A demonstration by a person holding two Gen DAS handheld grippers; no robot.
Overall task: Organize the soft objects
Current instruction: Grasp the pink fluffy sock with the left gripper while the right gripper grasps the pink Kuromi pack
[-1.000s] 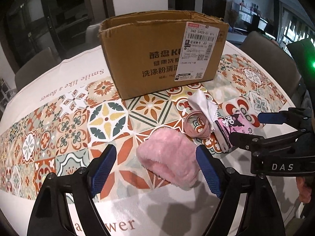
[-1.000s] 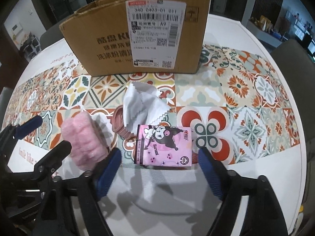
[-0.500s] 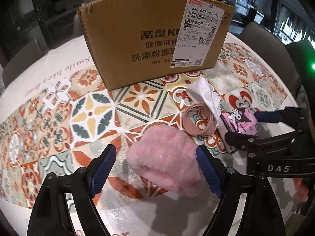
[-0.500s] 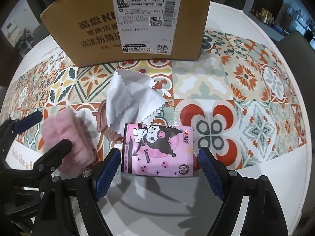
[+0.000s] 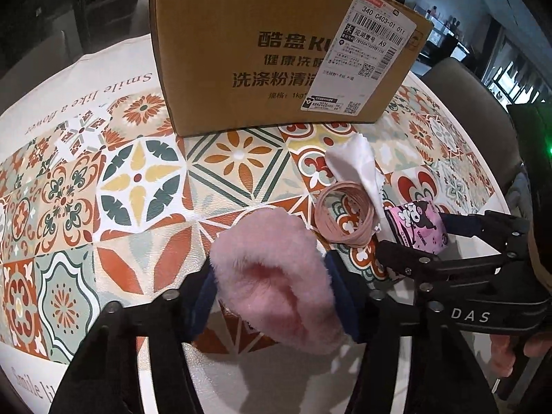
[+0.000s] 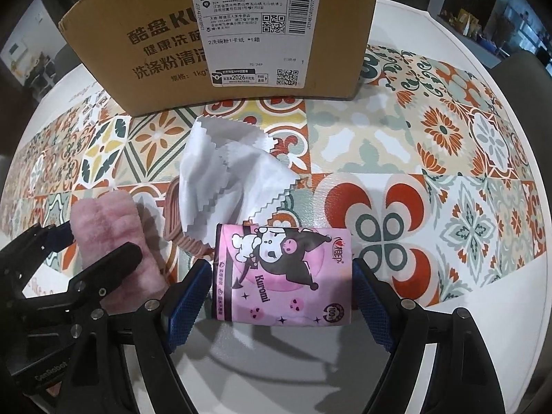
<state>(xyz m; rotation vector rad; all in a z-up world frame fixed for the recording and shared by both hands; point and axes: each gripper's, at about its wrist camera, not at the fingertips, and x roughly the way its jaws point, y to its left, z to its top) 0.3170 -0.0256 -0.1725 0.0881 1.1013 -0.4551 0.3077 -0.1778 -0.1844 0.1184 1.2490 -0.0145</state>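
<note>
A pink fluffy soft piece (image 5: 276, 283) lies on the patterned tablecloth (image 5: 138, 186). My left gripper (image 5: 269, 262) is closing on it, its blue pads pressing into the fluff from both sides. In the right wrist view the same fluffy piece (image 6: 107, 227) sits between the left gripper's fingers (image 6: 114, 262). A pink cartoon tissue pack (image 6: 283, 276) lies flat between the pads of my right gripper (image 6: 281, 269). Its jaws stand open, close beside the pack's two short sides. A white zigzag-edged cloth (image 6: 227, 179) and a coil of pink bands (image 5: 345, 217) lie just beyond.
An open brown cardboard box (image 5: 258, 51) with a shipping label stands behind the objects. The round table's white rim (image 6: 483, 310) curves close on the right. A grey chair (image 5: 459, 79) stands beyond the table. A person's hand (image 5: 500, 348) holds the right gripper.
Both grippers came down closer to the table. The left jaws have narrowed from wide apart onto the pink fluffy piece, squeezing it. The right jaws now flank the tissue pack.
</note>
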